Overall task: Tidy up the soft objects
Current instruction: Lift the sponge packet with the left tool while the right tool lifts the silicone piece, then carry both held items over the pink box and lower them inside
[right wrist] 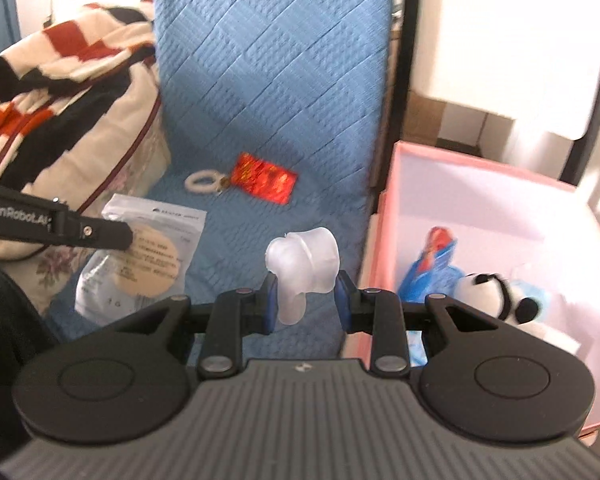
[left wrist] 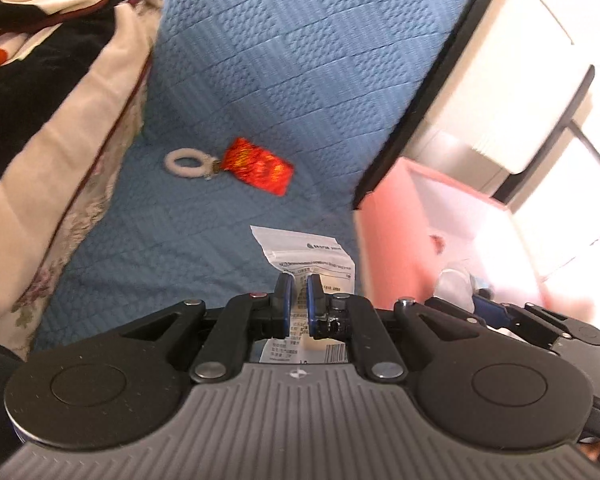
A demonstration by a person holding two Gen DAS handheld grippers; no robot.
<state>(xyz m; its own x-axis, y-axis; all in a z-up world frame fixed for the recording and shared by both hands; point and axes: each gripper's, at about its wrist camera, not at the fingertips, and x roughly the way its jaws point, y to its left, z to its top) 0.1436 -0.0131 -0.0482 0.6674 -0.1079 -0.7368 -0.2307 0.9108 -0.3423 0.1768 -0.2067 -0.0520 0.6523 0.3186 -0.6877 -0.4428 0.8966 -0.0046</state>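
My left gripper (left wrist: 299,300) is shut on a flat white printed plastic packet (left wrist: 309,254), held above the blue quilted cover (left wrist: 260,80). In the right wrist view that packet (right wrist: 140,268) hangs at the left from the left gripper's fingers (right wrist: 108,235). My right gripper (right wrist: 306,304) is shut on a translucent white soft piece (right wrist: 304,266), beside the pink box (right wrist: 480,176). A red pouch (left wrist: 258,170) (right wrist: 266,182) with a white ring (left wrist: 188,163) (right wrist: 202,181) lies on the cover farther off.
The pink box (left wrist: 384,248) at the right holds a panda plush (right wrist: 496,292) and a blue and red toy (right wrist: 436,260). A striped red, black and cream blanket (right wrist: 52,92) (left wrist: 40,60) is piled at the left. A dark frame edge (right wrist: 400,80) borders the cover.
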